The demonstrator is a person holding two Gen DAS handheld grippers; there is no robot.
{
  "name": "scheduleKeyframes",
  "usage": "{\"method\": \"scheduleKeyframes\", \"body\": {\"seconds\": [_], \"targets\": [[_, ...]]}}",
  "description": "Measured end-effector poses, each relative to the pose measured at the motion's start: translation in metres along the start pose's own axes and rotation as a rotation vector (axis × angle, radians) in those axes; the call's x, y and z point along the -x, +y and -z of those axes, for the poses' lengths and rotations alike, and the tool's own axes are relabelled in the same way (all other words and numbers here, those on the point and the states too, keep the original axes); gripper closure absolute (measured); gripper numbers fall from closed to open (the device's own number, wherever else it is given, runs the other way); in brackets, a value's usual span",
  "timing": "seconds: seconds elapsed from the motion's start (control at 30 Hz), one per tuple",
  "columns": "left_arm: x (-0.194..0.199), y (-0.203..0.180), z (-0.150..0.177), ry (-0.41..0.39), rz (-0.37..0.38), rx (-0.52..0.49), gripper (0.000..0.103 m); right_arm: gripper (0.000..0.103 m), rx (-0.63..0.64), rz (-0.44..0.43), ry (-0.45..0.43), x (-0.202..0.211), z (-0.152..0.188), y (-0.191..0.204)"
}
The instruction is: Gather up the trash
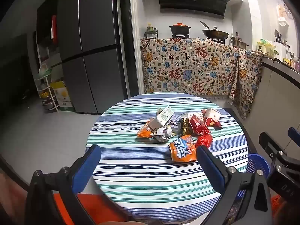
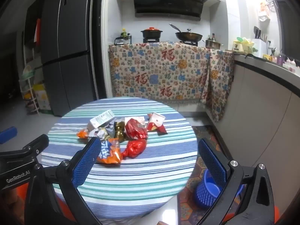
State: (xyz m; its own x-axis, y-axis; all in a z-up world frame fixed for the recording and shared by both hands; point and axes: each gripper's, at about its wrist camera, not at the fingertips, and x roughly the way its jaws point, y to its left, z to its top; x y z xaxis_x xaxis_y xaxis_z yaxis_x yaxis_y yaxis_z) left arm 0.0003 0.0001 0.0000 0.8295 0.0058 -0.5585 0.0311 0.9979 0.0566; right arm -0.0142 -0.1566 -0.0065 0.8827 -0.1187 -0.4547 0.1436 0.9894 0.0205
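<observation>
Striped cloth in blue, teal and white covered the round worktop (image 1: 150, 178), and the trash lay heaped near its middle, ahead of both sets of jaws. Both the left gripper (image 1: 148, 161) and the right gripper (image 2: 149, 157) stood with jaws spread wide, nothing between the blue pads, each hovering over the near edge of the worktop and apart from the heap. Closest to the jaws lay an orange snack bag (image 1: 181, 149), with a crumpled red wrapper (image 1: 204, 140) touching it on the right. Beyond them sat a grey-white carton (image 1: 160, 119) propped on other wrappers, a gold foil wrapper (image 2: 119, 130) beside a red foil bag (image 2: 136, 129), and a red-and-white carton (image 2: 155, 121) farthest right. An orange wrapper (image 2: 82, 133) poked out at the left end of the heap. Below and just right of the right gripper's right jaw, a blue basket (image 2: 206, 193) stood on a patterned floor mat (image 2: 189, 208) beside the worktop, well apart from the trash.
</observation>
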Motion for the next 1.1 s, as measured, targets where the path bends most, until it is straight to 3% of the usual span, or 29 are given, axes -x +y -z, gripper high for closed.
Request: {"method": "scheduleKeyframes", "body": {"seconds": [1.1], "targets": [[-0.0029, -0.0041, 0.0054, 0.017, 0.016, -0.012, 0.0, 0.0, 0.008, 0.002, -0.009, 0.0007, -0.0006, 0.008]]}}
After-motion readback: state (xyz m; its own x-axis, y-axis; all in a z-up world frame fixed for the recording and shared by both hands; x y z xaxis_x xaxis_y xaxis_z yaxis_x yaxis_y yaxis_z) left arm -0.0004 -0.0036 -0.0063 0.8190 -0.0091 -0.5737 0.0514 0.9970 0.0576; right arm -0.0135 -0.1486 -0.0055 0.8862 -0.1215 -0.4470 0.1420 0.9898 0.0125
